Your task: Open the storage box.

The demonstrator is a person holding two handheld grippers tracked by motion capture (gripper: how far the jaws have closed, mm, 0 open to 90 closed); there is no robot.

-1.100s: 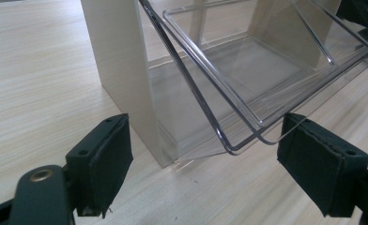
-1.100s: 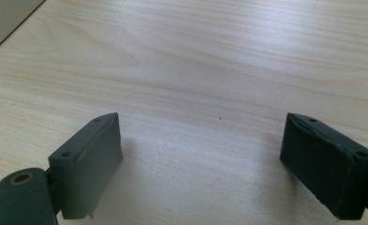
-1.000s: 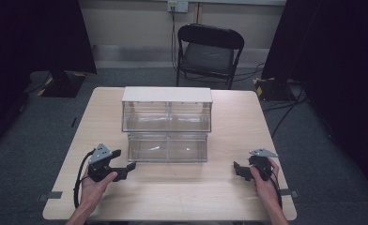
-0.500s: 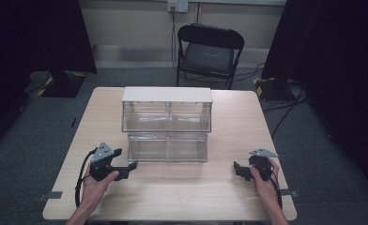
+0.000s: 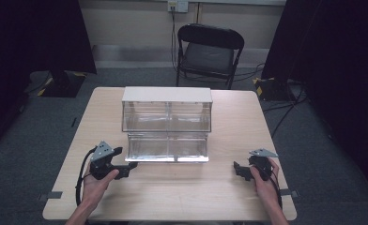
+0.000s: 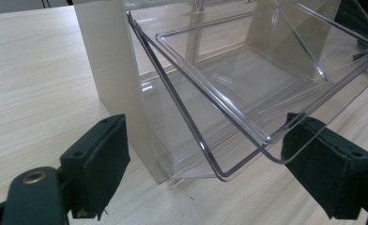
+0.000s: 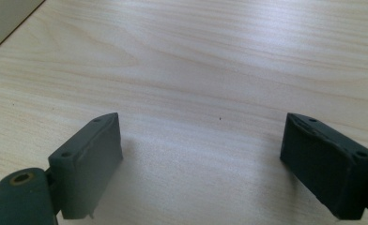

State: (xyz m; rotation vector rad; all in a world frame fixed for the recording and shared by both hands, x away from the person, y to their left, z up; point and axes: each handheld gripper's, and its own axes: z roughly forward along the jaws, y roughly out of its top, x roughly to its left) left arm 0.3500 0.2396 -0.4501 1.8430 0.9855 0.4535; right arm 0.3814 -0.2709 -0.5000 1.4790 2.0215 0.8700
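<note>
Left gripper (image 6: 205, 173) held wide open beside the tilted-out lower bin (image 6: 248, 93) of the clear organizer (image 5: 167, 123) at mid-table, likely lined up to grasp its front lip; right gripper (image 7: 201, 164) parked open on bare table (image 7: 210, 61)

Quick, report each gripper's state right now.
Left gripper: open, holding nothing, jaws either side of the clear bin's front corner.
Right gripper: open, empty, over the bare table.
</note>
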